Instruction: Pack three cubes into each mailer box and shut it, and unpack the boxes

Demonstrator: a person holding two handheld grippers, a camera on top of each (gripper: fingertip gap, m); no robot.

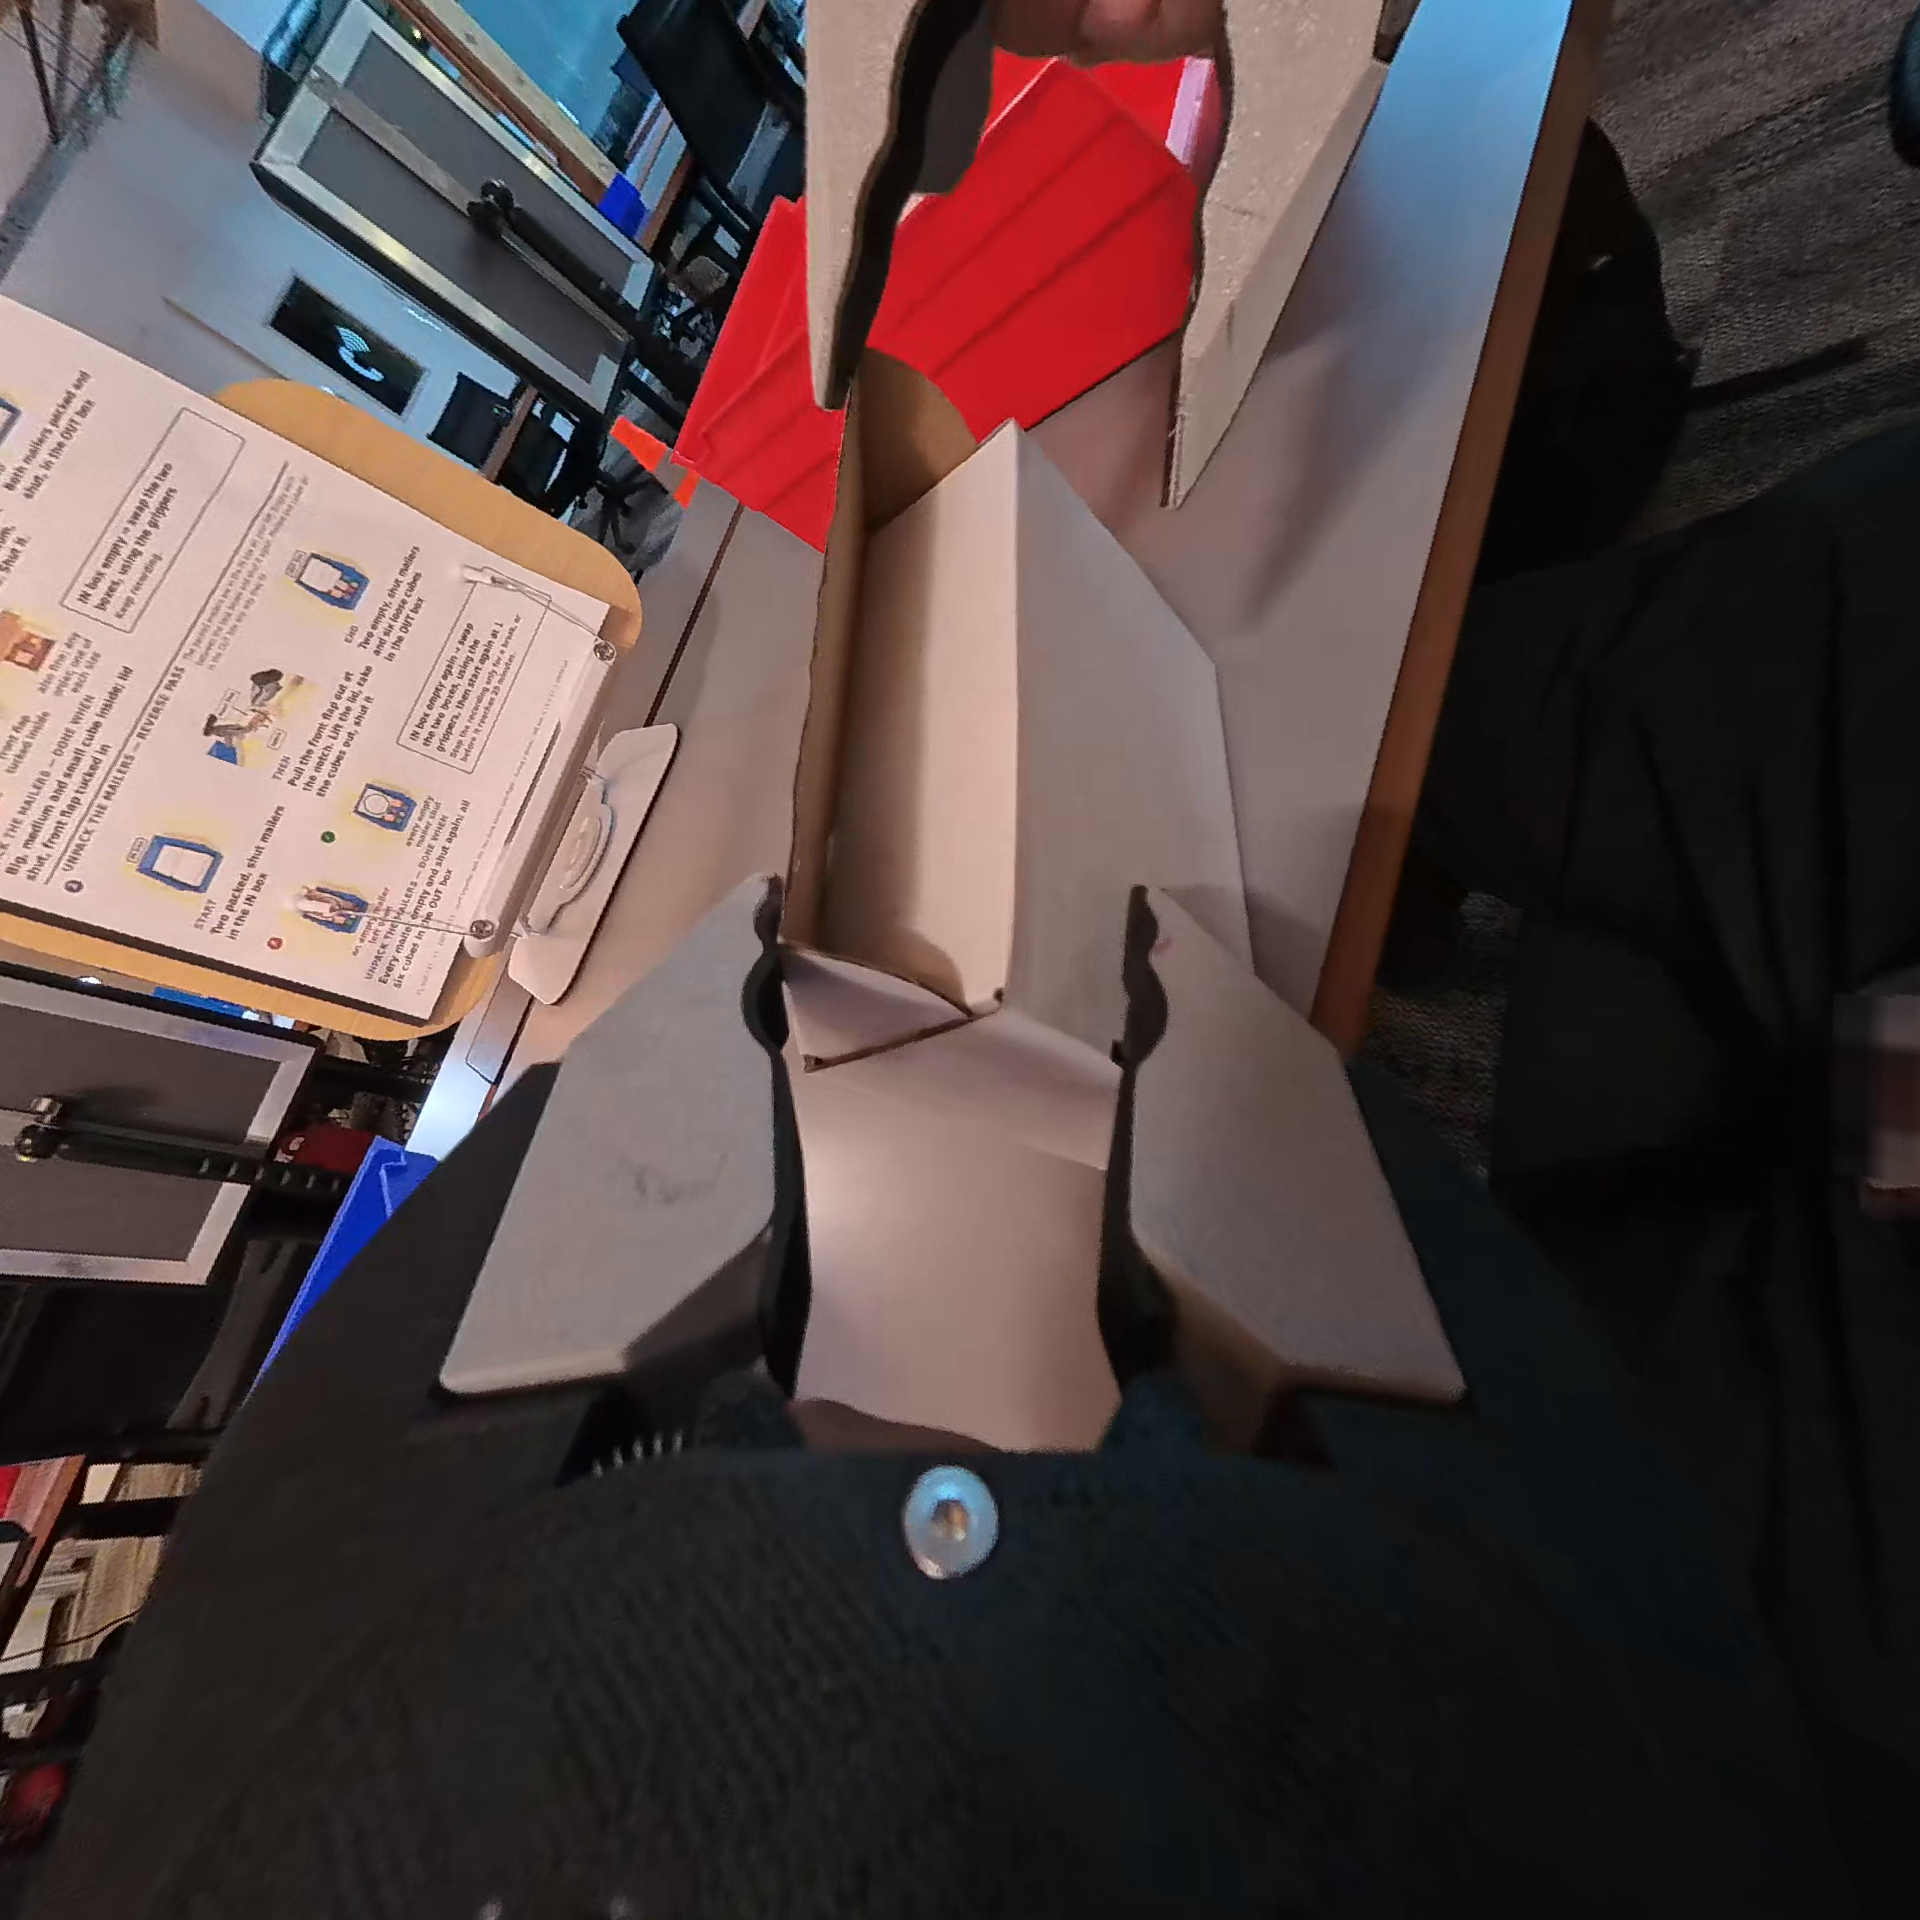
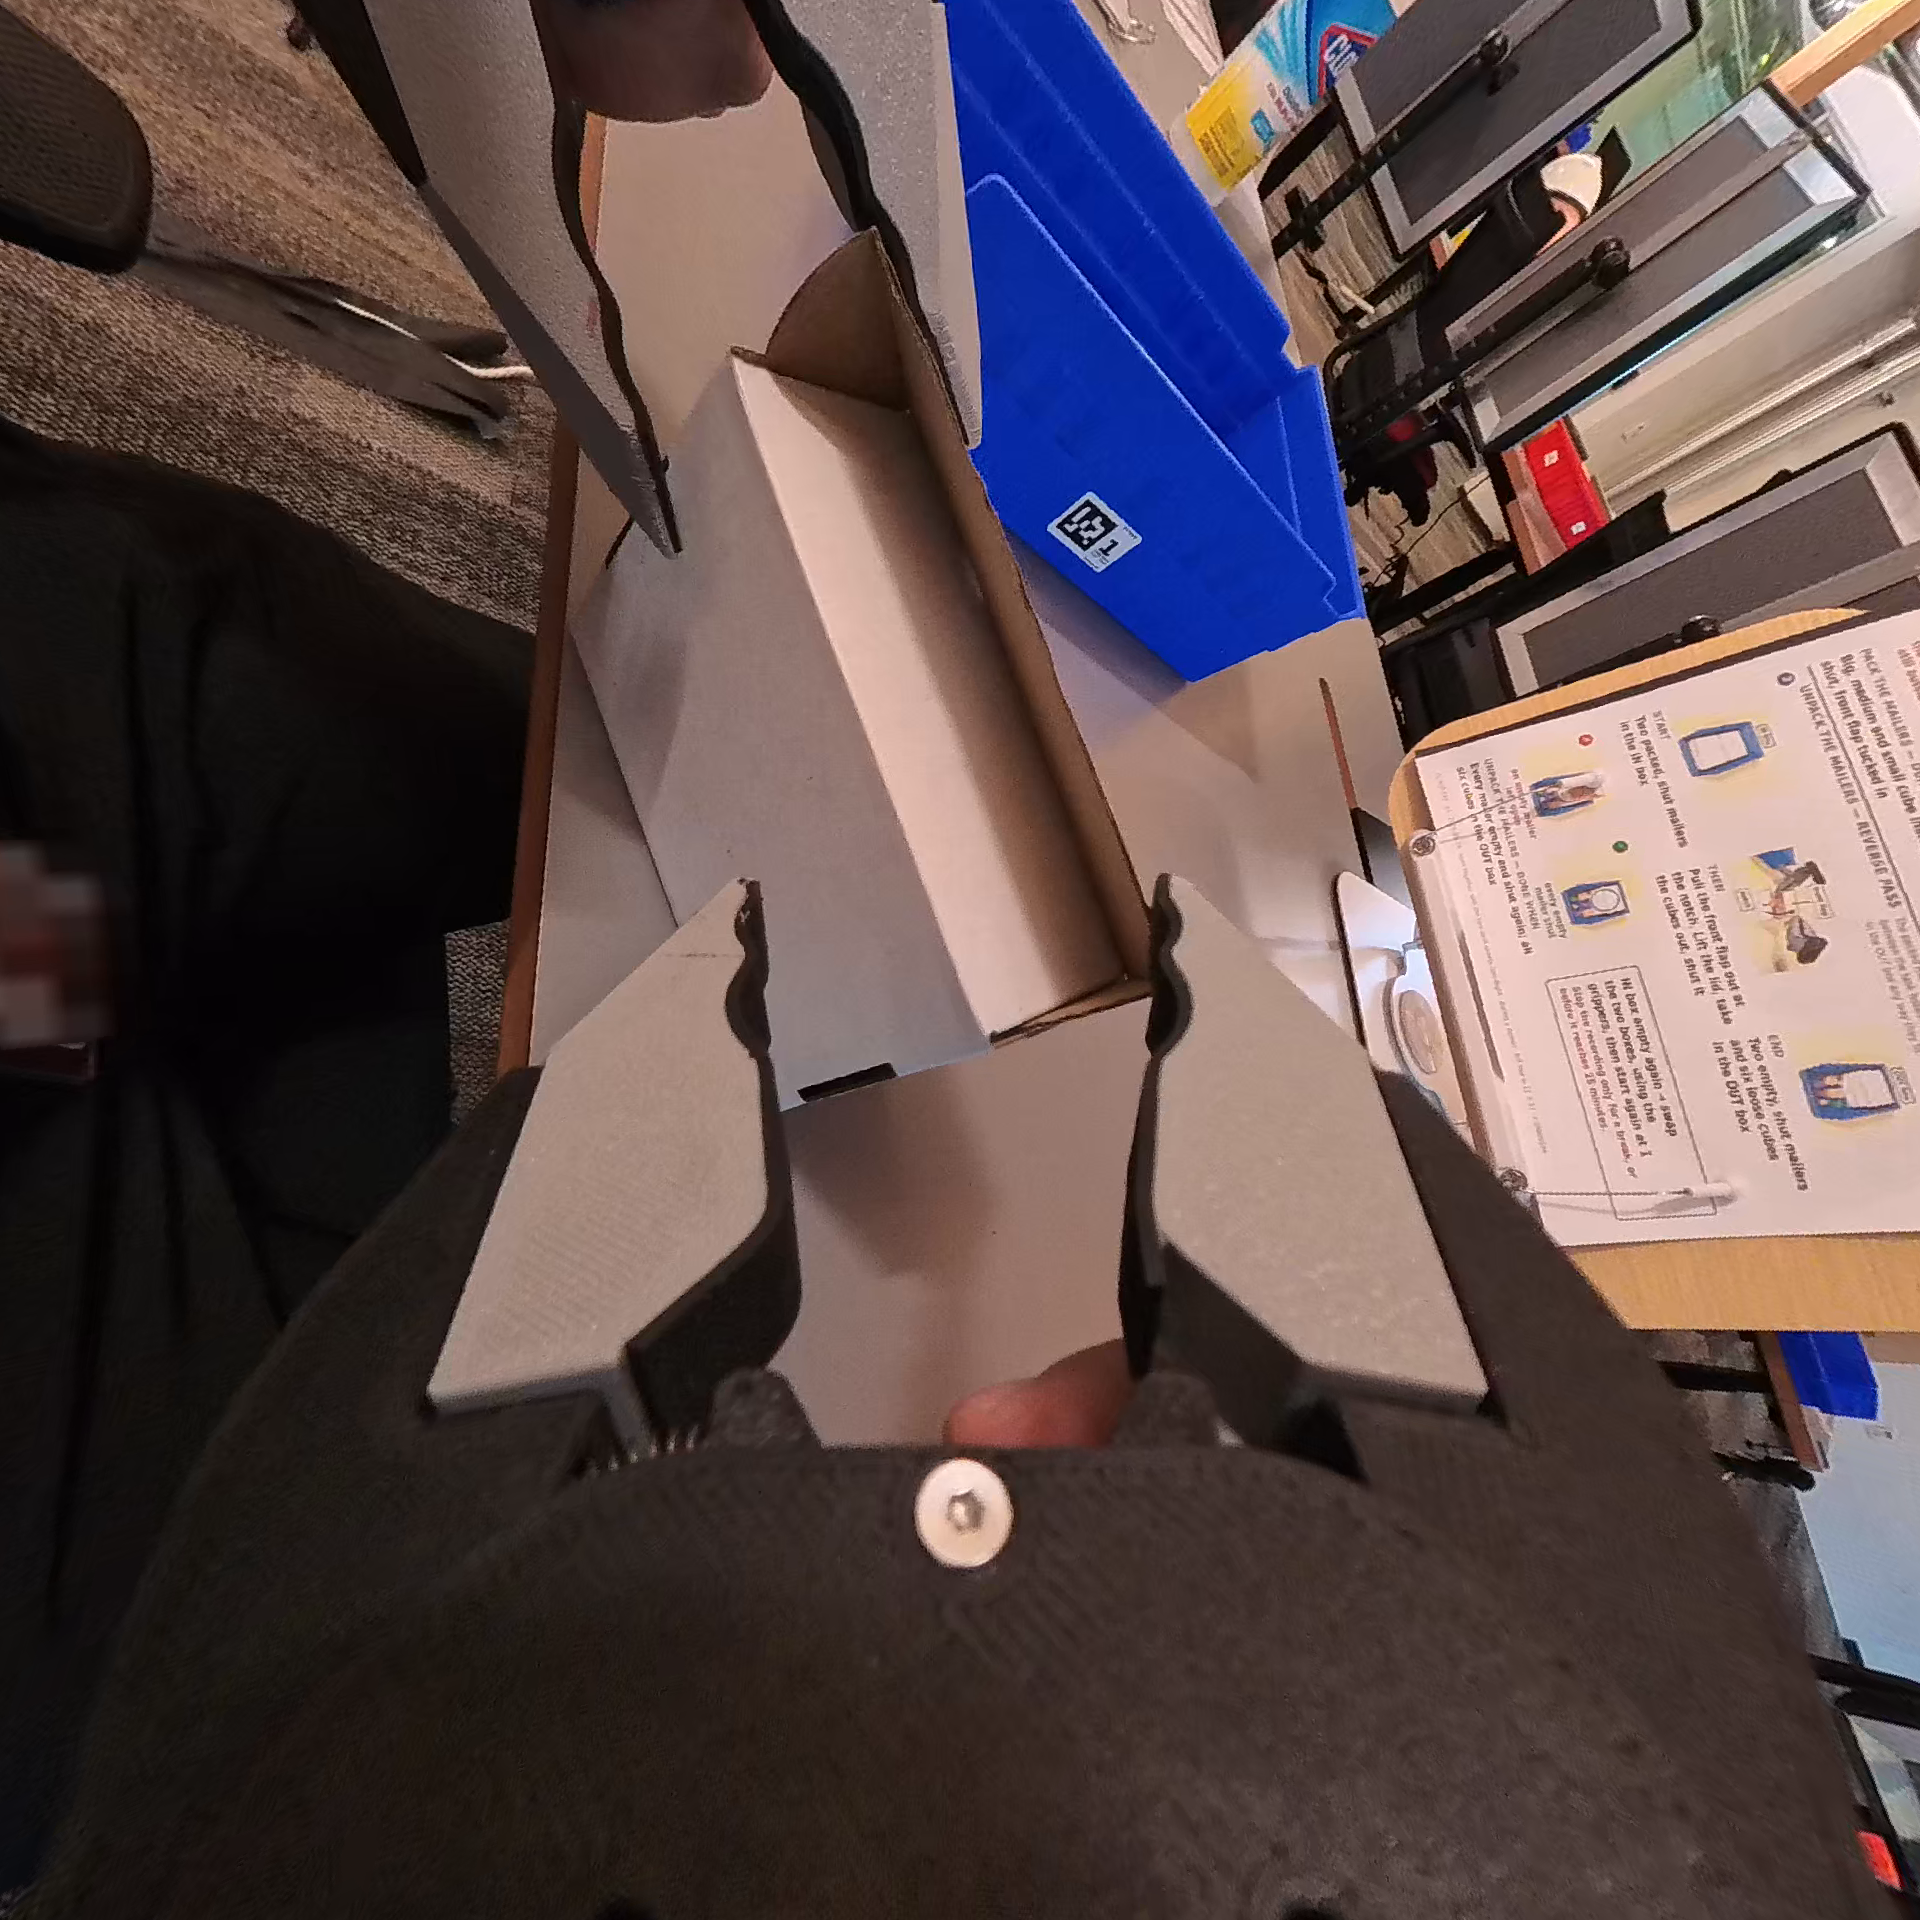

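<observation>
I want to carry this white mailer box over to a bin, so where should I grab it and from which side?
Judging from both views, grip the mailer box at its short ends, one gripper per end. The left gripper and right gripper already face each other along its length, jaws open around the end walls. The box is long and its lid stands partly open, so end grips seem steadiest.

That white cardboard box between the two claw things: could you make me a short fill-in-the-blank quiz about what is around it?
1. The mailer box is held between ____ grippers, one at each end.
2. In the right wrist view, the bin beside the box is ____ in colour.
3. In the left wrist view, the bin behind the box is ____ in colour.
4. The instruction sheet lies on a ____ board.

Missing words: two; blue; red; wooden
</observation>
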